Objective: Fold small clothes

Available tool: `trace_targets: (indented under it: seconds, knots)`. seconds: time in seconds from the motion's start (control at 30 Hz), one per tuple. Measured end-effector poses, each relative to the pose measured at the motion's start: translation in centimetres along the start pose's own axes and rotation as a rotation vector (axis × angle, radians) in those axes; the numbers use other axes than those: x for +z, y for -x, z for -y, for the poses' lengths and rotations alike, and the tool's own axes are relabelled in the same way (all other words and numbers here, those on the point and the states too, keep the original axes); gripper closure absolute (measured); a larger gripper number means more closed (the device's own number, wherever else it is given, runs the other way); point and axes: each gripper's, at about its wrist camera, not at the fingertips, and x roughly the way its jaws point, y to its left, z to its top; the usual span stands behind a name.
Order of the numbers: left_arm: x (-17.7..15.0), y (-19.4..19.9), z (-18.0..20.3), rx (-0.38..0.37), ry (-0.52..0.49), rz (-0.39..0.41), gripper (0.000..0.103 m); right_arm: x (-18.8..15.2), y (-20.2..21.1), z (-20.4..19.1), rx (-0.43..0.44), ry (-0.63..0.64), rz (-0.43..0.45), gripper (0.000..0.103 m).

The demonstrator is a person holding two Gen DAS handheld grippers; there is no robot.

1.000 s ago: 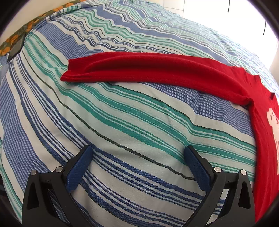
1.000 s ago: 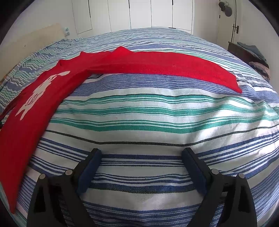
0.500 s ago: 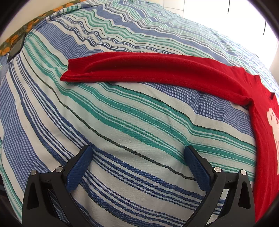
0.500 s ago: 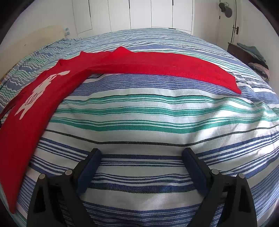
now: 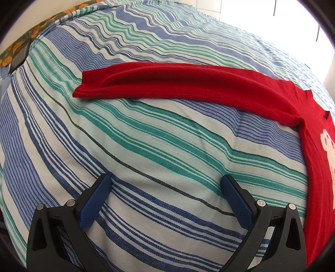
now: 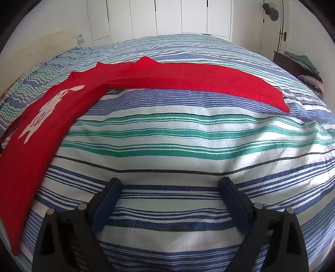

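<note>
A red long-sleeved top (image 5: pixel 188 83) lies flat on a striped bedspread (image 5: pixel 146 146). In the left wrist view one sleeve stretches leftward and the body with a white print (image 5: pixel 328 146) runs off the right edge. In the right wrist view the body with the white animal print (image 6: pixel 46 108) lies at the left, and the other sleeve (image 6: pixel 209 81) reaches right. My left gripper (image 5: pixel 165 184) hovers open over bare bedspread, short of the sleeve. My right gripper (image 6: pixel 169 186) is likewise open, nothing between its blue pads.
A green and orange patterned cloth (image 5: pixel 31 31) edges the bed at the far left. White cupboard doors (image 6: pixel 167 16) stand behind the bed. A dark piece of furniture with piled clothes (image 6: pixel 301 64) sits at the right.
Almost nothing has moved; the right wrist view has shifted very slightly. Both grippers stay open in the same place.
</note>
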Motion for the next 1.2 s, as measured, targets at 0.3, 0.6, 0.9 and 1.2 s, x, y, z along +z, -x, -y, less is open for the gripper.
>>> trace_targets:
  seconds: [0.3,0.6,0.9,1.2]
  knots:
    - [0.01,0.0,0.05,0.0,0.0,0.0,0.0,0.0,0.01,0.01,0.0,0.0,0.0,0.009]
    - [0.03,-0.03,0.15,0.0,0.0,0.0,0.0,0.0,-0.02,-0.01,0.001,0.0,-0.001,0.009]
    - [-0.02,-0.04,0.12,0.001,0.0,0.0,0.0,0.12,-0.09,-0.31,-0.006,0.006,-0.005,0.009]
    - [0.05,-0.13,0.22,0.007,-0.002,0.002,0.0,0.23,-0.23,-0.59,-0.019,0.013,-0.01,0.009]
